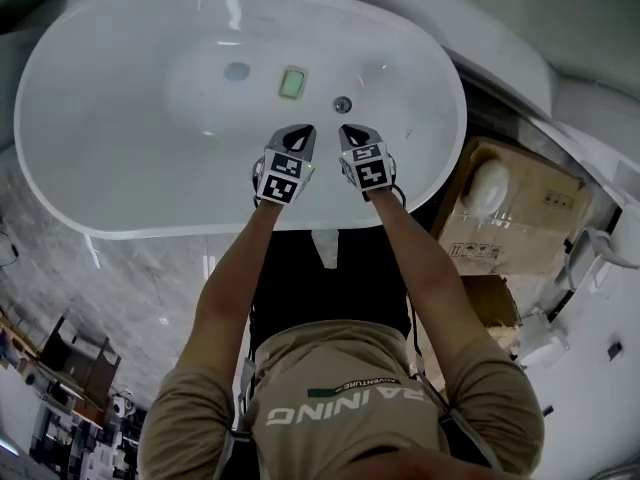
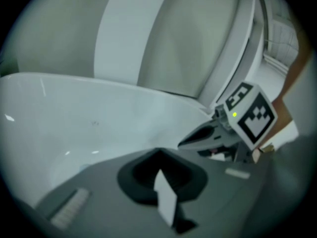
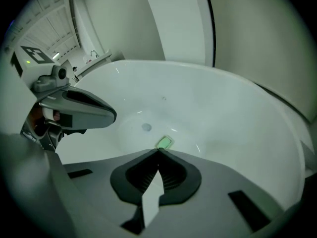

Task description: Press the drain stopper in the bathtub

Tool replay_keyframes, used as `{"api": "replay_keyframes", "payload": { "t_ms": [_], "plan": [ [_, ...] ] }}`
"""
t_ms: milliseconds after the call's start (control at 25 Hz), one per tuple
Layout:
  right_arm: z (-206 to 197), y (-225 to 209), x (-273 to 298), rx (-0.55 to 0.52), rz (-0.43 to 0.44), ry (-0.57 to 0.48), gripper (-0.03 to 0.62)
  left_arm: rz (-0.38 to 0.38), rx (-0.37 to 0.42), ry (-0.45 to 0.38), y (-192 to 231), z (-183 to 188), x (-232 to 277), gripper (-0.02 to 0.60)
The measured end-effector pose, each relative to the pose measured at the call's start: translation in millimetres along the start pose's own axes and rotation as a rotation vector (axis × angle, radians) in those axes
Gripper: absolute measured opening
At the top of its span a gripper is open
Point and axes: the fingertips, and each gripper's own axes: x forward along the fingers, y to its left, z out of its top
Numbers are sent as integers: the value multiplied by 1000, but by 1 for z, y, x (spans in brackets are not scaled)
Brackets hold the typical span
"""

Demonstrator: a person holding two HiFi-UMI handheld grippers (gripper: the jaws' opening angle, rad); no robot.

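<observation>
I have both grippers over the near rim of the white oval bathtub (image 1: 110, 158), side by side and pointing into the basin. The left gripper (image 1: 303, 131) has its fingers pressed together with nothing between them, and its own view shows them meeting at a point above the tub's inner wall (image 2: 74, 128). The right gripper (image 1: 349, 131) is the same: fingers together, empty (image 3: 158, 151). The round grey drain stopper (image 1: 237, 70) sits on the tub floor, well ahead of both grippers and left of them; from the right gripper view it lies beyond the fingertips (image 3: 146, 127). Just beside it rests a small pale green rectangular block (image 1: 292, 82). A brown cardboard box (image 1: 520, 218) stands on the floor to the right of the tub.
</observation>
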Motion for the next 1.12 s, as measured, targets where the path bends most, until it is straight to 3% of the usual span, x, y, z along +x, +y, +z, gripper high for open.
{"api": "replay_keyframes", "payload": {
  "t_ms": [160, 400, 560, 840, 1120],
  "plan": [
    [24, 10, -35, -4, -15, -58, 9, 0, -15, -19, -13, 15, -28, 2],
    [60, 22, -92, -95, -17, -115, 8, 5, -36, -49, -29, 38, -72, 2],
    [87, 26, -134, -81, -39, -192, 8, 16, -19, -67, -36, 63, -99, 2],
    [122, 46, -208, -25, -39, -339, 9, 60, 0, -165, -44, 126, -149, 2],
    [160, 65, -267, -83, -18, -412, 9, 95, -27, -297, -54, 185, -202, 2]
  ]
}}
